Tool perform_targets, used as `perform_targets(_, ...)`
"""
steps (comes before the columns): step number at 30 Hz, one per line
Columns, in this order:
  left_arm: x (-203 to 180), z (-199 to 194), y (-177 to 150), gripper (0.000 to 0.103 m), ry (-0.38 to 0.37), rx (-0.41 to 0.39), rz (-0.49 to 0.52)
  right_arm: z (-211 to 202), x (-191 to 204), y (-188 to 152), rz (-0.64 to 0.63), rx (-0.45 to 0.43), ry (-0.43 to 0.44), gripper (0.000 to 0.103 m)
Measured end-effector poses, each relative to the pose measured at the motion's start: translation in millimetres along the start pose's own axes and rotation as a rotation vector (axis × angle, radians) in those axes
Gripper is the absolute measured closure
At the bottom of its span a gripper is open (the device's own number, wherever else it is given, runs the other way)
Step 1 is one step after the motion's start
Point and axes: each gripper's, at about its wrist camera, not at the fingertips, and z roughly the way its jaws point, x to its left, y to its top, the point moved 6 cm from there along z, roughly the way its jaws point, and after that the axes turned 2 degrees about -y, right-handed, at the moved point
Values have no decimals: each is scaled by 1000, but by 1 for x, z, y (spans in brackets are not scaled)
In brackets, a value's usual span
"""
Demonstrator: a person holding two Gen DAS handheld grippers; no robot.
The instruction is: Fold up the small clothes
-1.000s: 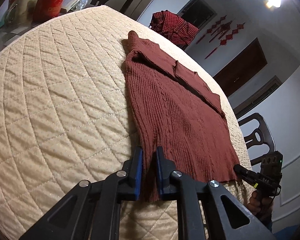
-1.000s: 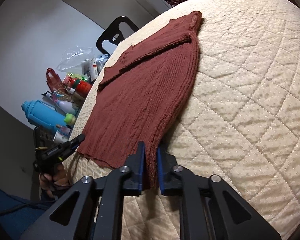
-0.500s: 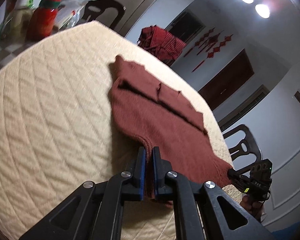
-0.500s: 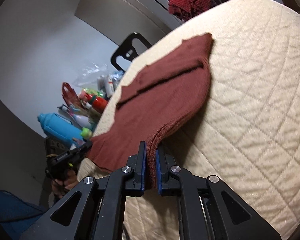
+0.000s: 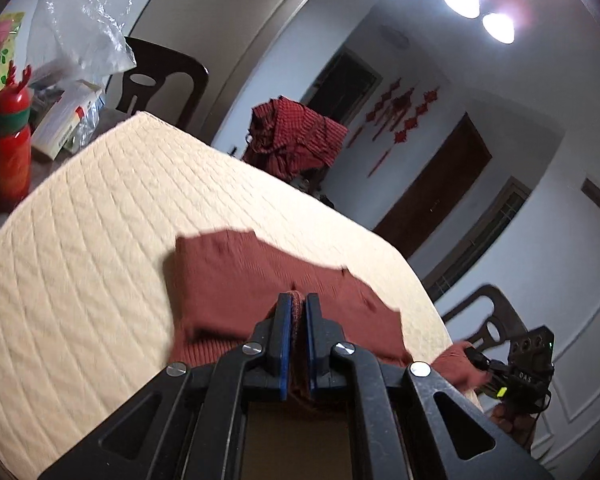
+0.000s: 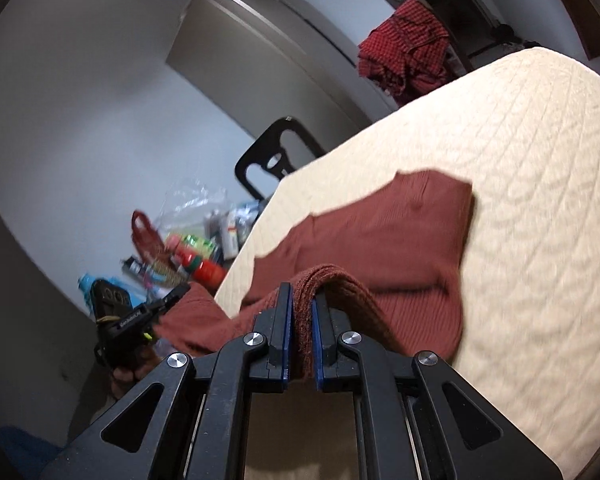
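A rust-brown ribbed knit sweater (image 5: 236,280) lies on the cream quilted table cover (image 5: 80,280). My left gripper (image 5: 299,300) is shut on one corner of its hem and holds it raised above the lower body. My right gripper (image 6: 302,300) is shut on the other hem corner, where the knit (image 6: 380,240) bunches between the fingers. Each gripper shows in the other's view: the right gripper (image 5: 476,356) at the right, the left gripper (image 6: 176,292) at the left, both pinching sweater cloth. The lifted hem hangs over the sweater's lower part.
A red checked garment (image 5: 296,136) is heaped beyond the table's far edge. Dark chairs (image 5: 164,80) stand around the table. A red bottle (image 5: 6,148), boxes and a plastic bag crowd the left side, and also show in the right wrist view (image 6: 196,256).
Both grippers have lifted the sweater's hem and carried it toward the collar. The sweater's visible length on the table has shortened a lot.
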Motion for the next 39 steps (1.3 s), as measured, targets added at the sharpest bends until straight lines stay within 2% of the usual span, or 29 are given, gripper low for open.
perform_targets(4,17,26,26,95,29,-12,-34,17,-14,30,33,-24,-19,95)
perform_targets(7,31,51,34,95,51,10,-57,34,-27,45,61,-18,-32,95)
perform_targets(12,49,90,33,95,97,75,-82,64,-56,54,127,34,-73,95)
perform_targets(18,67,109,46,95,111,79,-150,85,-75,68,201,57,-79,95)
perform_targets(25,91,139,37,94,205,153,-180,114,-109,73,314,115,-128,93)
perform_targets(27,95,141,36,93,214,158,-206,116,-111,74,333,125,-130,91)
perform_targets(29,93,135,41,91,211,132,-200,111,-109,78,331,101,-120,81)
perform_targets(31,92,127,50,79,209,99,-188,102,-106,86,325,52,-105,64)
perform_targets(32,90,123,53,76,205,84,-182,99,-105,89,327,31,-97,63)
perform_targets(35,81,109,59,75,208,50,-147,88,-97,94,297,-5,-88,63)
perform_targets(38,67,99,53,74,201,52,-84,83,-78,87,206,4,-97,63)
perform_targets(39,61,99,49,69,200,59,-60,84,-74,84,180,14,-108,63)
